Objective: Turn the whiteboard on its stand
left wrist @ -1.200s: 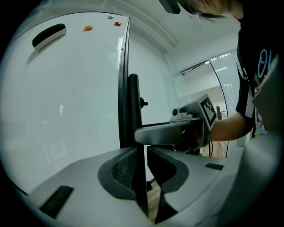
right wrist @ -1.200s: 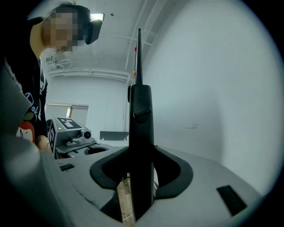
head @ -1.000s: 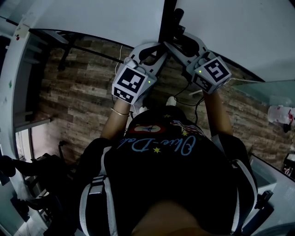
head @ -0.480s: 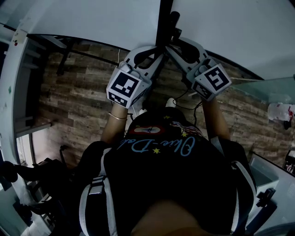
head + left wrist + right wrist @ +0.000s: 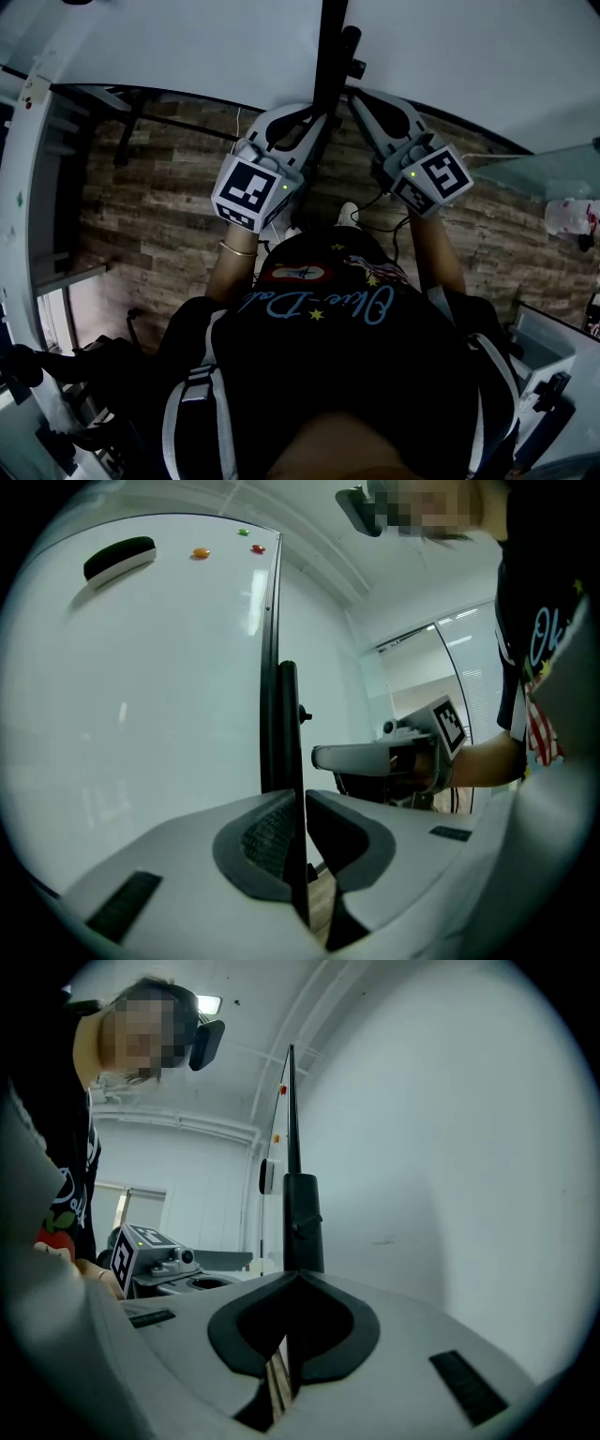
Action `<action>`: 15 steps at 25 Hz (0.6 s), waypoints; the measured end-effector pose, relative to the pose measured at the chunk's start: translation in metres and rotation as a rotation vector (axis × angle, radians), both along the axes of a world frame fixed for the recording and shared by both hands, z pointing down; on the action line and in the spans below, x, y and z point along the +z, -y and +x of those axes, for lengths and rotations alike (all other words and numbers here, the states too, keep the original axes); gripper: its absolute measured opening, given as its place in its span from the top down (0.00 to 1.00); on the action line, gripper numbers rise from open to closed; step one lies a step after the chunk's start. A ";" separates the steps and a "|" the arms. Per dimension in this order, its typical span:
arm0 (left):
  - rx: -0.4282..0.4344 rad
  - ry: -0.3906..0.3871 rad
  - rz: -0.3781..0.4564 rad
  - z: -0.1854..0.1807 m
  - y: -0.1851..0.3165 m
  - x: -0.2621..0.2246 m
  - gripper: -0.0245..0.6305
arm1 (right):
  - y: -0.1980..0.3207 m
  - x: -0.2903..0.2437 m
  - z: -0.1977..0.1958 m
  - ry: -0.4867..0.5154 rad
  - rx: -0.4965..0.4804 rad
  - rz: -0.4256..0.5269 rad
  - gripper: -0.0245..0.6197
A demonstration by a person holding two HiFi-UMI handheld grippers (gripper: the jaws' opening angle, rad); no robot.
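Whiteboard (image 5: 141, 686) edge sits clamped in left claw (image 5: 298, 799) and just-closed right claw (image 5: 298, 1277).

Head view dim, gripper views bright, fisheye edges, glare on whiteboard (image 5: 141, 714)

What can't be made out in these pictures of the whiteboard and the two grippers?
- Whether the right gripper pinches anything: right gripper view, its shut jaws cover the spot.
- The black bar below the left gripper: left gripper view, the jaws clamped on it hide it.
- Most of the whiteboard: cut off by the head view's upper edge.
- Coloured dots on the board: left gripper view, too small to identify.
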State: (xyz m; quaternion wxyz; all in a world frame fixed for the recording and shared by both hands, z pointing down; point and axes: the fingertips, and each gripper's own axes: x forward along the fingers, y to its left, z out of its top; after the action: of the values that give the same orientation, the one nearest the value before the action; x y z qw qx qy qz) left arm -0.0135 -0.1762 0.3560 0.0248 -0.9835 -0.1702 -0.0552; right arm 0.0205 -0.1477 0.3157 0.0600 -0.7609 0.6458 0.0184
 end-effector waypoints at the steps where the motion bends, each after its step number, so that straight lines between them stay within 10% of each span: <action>1: 0.002 -0.007 0.000 -0.001 0.000 -0.001 0.88 | 0.000 0.000 -0.001 0.002 0.003 0.002 0.92; 15: 0.068 -0.077 0.009 -0.023 -0.007 -0.018 0.93 | -0.006 -0.001 -0.032 0.011 0.038 0.025 0.92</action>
State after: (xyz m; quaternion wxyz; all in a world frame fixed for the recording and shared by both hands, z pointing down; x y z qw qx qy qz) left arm -0.0365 -0.1694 0.3381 0.0377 -0.9785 -0.2022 -0.0170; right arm -0.0111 -0.1413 0.3145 0.0727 -0.7722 0.6308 0.0237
